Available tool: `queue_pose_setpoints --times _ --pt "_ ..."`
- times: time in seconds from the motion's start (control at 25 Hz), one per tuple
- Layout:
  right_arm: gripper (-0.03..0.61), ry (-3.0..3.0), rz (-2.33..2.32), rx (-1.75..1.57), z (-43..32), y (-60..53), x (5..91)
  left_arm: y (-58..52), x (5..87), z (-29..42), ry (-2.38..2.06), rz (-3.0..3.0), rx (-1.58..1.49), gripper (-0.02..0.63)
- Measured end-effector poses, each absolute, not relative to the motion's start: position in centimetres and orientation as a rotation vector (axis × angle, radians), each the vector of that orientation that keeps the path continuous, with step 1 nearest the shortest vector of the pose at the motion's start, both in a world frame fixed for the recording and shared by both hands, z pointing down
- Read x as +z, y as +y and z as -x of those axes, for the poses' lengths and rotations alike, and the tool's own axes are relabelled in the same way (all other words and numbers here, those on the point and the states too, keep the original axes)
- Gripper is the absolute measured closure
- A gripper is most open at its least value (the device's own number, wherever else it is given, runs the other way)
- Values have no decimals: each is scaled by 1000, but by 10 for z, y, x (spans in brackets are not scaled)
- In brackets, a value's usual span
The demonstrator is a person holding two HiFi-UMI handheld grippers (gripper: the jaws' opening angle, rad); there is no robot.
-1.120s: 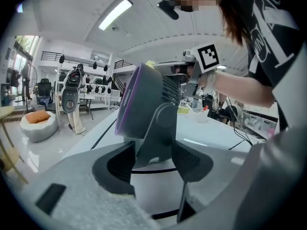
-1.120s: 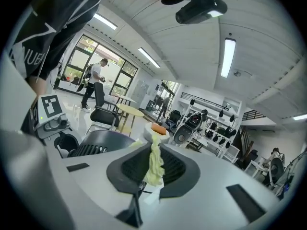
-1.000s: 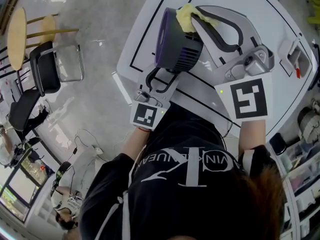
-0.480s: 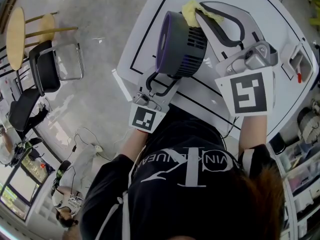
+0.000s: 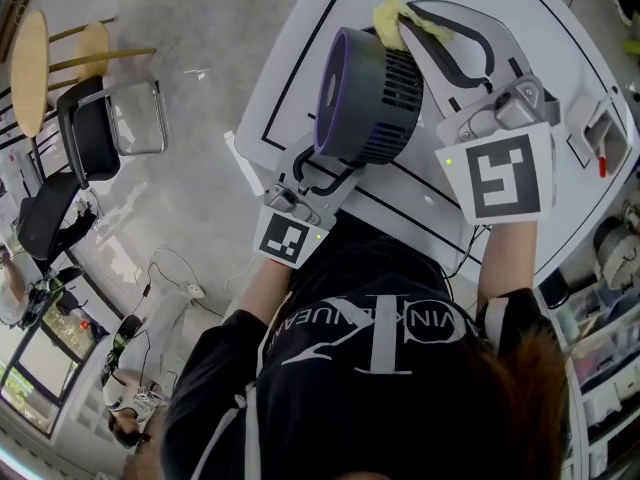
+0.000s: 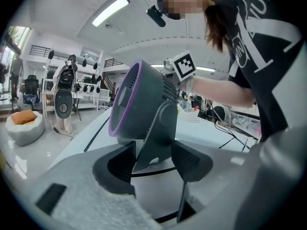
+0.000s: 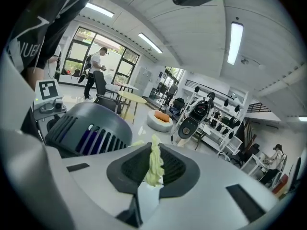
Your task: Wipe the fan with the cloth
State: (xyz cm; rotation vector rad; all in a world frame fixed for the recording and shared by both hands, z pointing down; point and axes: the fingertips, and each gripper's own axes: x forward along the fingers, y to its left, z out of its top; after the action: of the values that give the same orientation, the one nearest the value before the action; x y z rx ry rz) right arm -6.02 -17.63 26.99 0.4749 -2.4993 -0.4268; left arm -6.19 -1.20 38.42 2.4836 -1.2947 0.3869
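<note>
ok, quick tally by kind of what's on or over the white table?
fan: 1
cloth: 1 (yellow)
claw: 2, left claw on the fan's stand, right claw pinching the cloth
small grey device with a red part: 1
total: 5

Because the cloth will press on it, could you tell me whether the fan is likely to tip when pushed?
Likely top-heavy: the fan has a bulky head on a narrow stand, so it might tip. The left gripper clamps that stand, likely steadying it. On the smooth table it could slide.
</note>
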Motion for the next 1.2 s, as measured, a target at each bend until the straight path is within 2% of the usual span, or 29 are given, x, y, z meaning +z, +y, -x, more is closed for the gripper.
queue_pose_setpoints --times 0.6,1.0,1.2 --pt "540 -2457 -442 -437 63 -184 283 -14 385 61 -1283 -2520 384 367" --pt "538 -2722 -496 -575 76 -141 204 -15 384 67 -1421 -2407 394 314" --pt "538 -2776 -389 -611 84 -103 191 -12 384 65 -1478 -2389 401 337"
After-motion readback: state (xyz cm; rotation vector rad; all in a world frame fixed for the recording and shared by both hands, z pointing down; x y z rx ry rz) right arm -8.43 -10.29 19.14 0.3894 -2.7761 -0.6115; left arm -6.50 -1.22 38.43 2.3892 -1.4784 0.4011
